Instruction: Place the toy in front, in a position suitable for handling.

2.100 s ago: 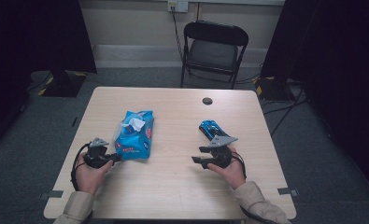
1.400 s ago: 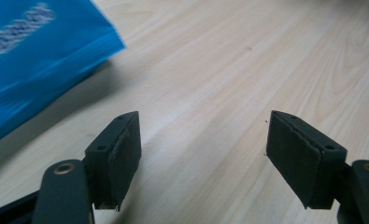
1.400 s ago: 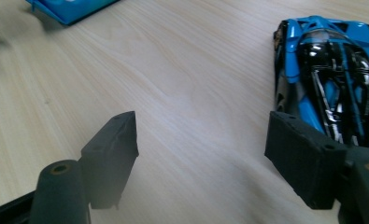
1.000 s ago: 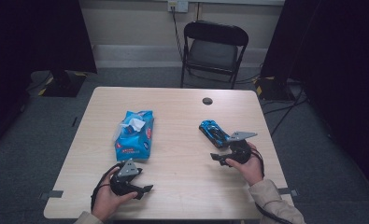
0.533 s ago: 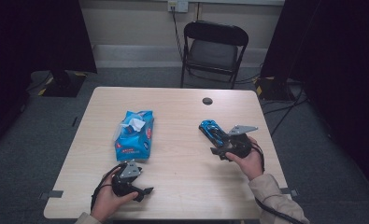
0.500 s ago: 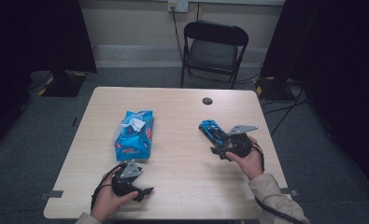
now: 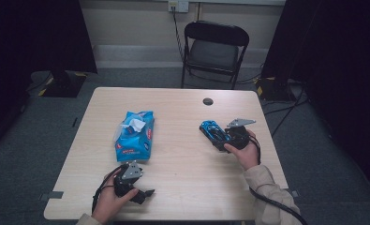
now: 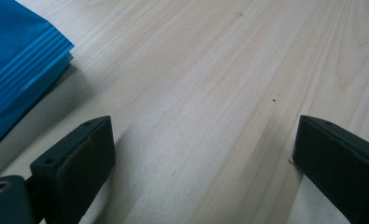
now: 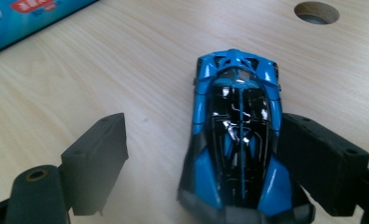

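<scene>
Nearby, wipes pack (image 7: 135,136), table hole (image 7: 208,101), chair (image 7: 214,50)

So the left gripper (image 8: 203,158) has its two black jaws spread wide, and they've just been opening up, with nothing between them except bare tabletop. It's a light wooden table (image 8: 219,70) with the grain running diagonally. Top left corner, there's the crimped edge of a shiny blue plastic packet (image 8: 18,65), lying near the left jaw but not touching it.
</scene>
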